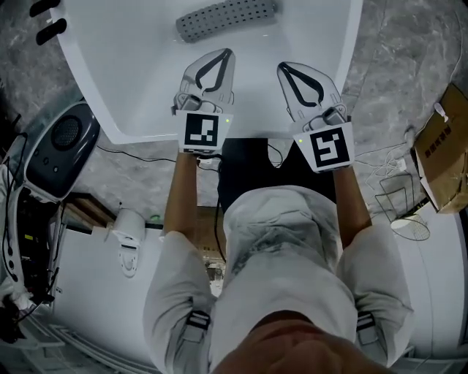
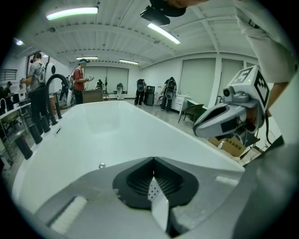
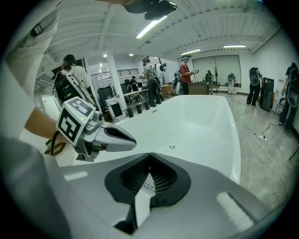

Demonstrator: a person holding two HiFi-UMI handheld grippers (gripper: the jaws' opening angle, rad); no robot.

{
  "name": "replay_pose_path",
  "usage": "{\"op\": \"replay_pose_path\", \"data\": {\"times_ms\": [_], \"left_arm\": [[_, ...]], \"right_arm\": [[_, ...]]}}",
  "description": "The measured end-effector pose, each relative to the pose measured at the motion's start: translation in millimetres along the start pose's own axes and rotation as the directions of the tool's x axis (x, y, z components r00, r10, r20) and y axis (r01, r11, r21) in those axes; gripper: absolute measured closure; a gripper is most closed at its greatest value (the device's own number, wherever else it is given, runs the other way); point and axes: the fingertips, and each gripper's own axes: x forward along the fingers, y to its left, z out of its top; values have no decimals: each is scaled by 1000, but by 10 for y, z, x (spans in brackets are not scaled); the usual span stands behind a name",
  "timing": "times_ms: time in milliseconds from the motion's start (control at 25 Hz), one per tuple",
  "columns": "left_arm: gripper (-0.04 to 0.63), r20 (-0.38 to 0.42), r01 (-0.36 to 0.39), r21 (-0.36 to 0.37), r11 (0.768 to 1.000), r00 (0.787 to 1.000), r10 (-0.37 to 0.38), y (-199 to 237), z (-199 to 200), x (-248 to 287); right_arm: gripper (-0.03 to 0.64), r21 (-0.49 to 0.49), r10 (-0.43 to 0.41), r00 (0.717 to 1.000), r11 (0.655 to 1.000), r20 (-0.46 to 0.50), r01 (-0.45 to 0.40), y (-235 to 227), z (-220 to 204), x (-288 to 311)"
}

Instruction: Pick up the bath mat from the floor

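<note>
In the far part of the white bathtub (image 1: 102, 95) lies the grey bath mat (image 1: 227, 18), a long narrow piece full of small holes. It rests on the inner white surface of the tub, not on the marble floor (image 1: 395, 66) around it. In the left gripper view a small round metal fitting (image 2: 102, 165) sits in the tub bottom.

Above the near end of the tub the person holds the 2 tools side by side, both pointing toward the far end and well apart from the mat. The left tool (image 1: 229, 52) has its jaws together, the tips meeting in 1 point. The right tool (image 1: 280, 66) has its jaws together in the same way. Each gripper view shows only a thin pale slit behind the joined tips. The 2 tools are near each other but do not touch.

On the floor at the right stands a cardboard box (image 1: 442, 150) with open flaps; what is inside it I cannot tell. Just near of it is a wire basket (image 1: 401, 201). At the left of the tub stands a dark rounded device (image 1: 58, 142).
</note>
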Motion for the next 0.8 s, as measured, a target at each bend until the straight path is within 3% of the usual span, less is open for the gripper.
{"op": "replay_pose_path", "data": {"times_ms": [280,480,800], "left_arm": [[589,-54,65,113,991,997,-59,-4,-363,385],[583,-95,92,129,987,992,-80,-7,-568,616],[569,-154,72,108,992,986,-55,234,-1094,886]], "right_arm": [[614,18,35,999,999,-36,-34,-75,-353,270],[614,25,64,996,998,-54,-63,-95,-481,403],[614,-3,118,991,993,-65,-119,-56,-628,764]]}}
